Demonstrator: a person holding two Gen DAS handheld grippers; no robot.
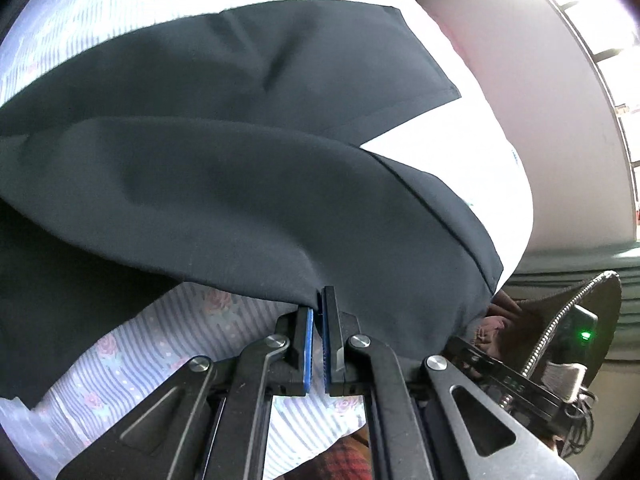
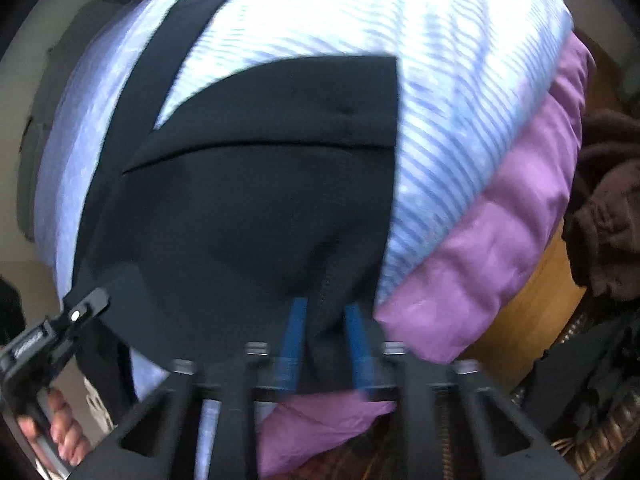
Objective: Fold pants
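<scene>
Dark pants [image 1: 224, 168] lie on a striped floral bedsheet [image 1: 132, 360], partly lifted and folded over. In the left wrist view my left gripper [image 1: 318, 304] is shut on the pants' near edge, which hangs from its blue pads [image 1: 307, 344]. In the blurred right wrist view the pants [image 2: 260, 184] spread ahead, one leg [image 2: 176, 40] running to the far left. My right gripper [image 2: 324, 312] has its blue pads [image 2: 294, 336] set apart with a fold of the pants bunched between them. The left gripper [image 2: 80, 312] and the hand holding it show at lower left.
A purple quilt [image 2: 500, 232] lies along the sheet's right side. A dark brown blanket [image 2: 604, 208] and a wooden surface [image 2: 536, 312] are further right. A white wall [image 1: 552, 120] and a device with a green light [image 1: 586, 335] sit to the right in the left wrist view.
</scene>
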